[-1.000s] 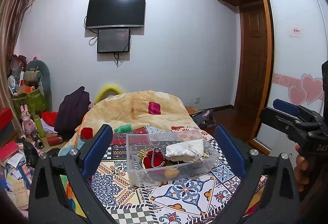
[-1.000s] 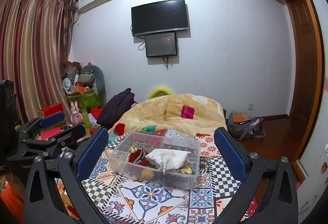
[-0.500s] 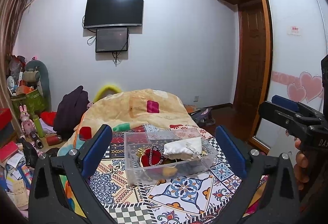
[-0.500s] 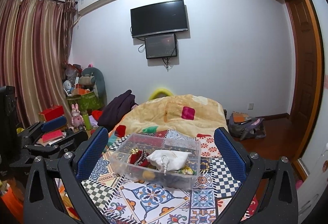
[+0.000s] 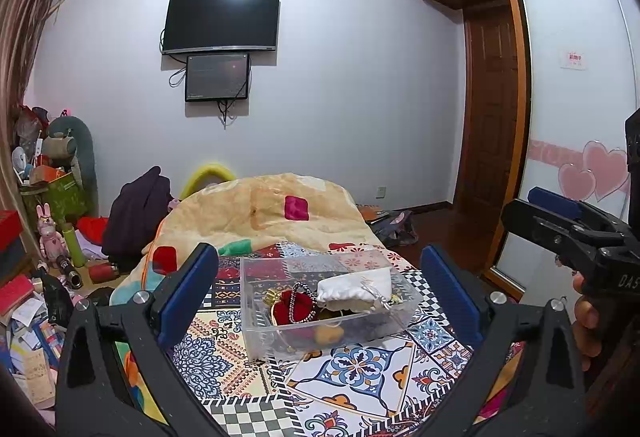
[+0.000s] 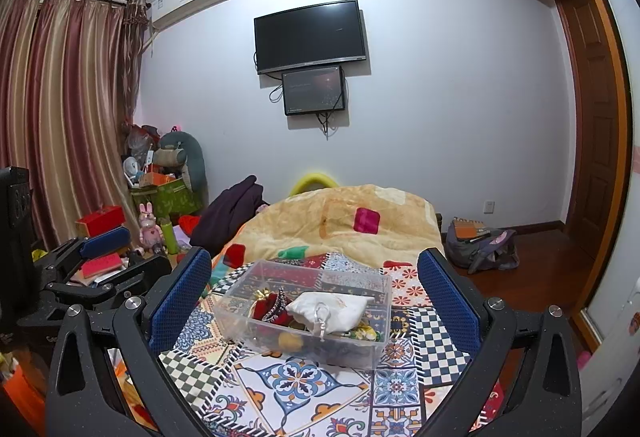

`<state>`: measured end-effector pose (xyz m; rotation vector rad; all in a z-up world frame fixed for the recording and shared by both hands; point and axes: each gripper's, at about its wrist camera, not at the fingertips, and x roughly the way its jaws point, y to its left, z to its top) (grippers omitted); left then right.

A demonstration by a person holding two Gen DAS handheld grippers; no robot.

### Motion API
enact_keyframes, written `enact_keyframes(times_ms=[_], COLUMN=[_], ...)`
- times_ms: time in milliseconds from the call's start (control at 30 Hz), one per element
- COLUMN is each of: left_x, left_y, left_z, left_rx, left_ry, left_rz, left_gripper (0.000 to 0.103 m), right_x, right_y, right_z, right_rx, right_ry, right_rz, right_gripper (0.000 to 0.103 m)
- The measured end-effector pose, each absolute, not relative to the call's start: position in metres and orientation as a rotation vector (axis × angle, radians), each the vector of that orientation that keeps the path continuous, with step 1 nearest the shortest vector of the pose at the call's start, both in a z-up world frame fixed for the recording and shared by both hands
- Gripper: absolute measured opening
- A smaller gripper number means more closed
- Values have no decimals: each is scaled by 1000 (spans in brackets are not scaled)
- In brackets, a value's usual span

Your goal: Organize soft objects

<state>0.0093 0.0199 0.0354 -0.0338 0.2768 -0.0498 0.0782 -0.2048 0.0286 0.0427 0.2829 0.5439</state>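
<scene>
I have the left gripper (image 5: 318,289) and right gripper (image 6: 314,293) both spread wide, holding nothing. The clear box (image 6: 360,283) sits on the patterned cloth (image 6: 304,381), with a white pouch (image 6: 340,307) and red pouch (image 6: 272,307) inside.

Clear plastic box (image 5: 332,333): white drawstring pouch (image 5: 352,291), red velvet pouch (image 5: 294,311). Patchwork tile-print cloth (image 5: 360,369): blue, orange, black-and-white checks. Blanket (image 5: 264,213): tan, magenta patch. Curtains (image 6: 60,117): maroon-gold stripes. Gripper pads (image 6: 180,297): blue.
</scene>
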Motion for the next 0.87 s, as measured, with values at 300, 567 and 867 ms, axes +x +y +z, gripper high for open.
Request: enact_keyframes(times_ms=[300, 567, 867], left_x=[11, 12, 11], left_y=[20, 19, 16], left_z=[35, 33, 34], left_rx=[-47, -55, -40], left_ry=[285, 292, 289], left_rz=[-52, -54, -61], left_gripper=[103, 103, 103], right_x=[78, 78, 78], right_y=[-204, -203, -199], right_z=[28, 28, 24], right_rx=[44, 44, 34], right_ry=[281, 282, 295], right_rz=[540, 539, 538], right_gripper=[103, 103, 103])
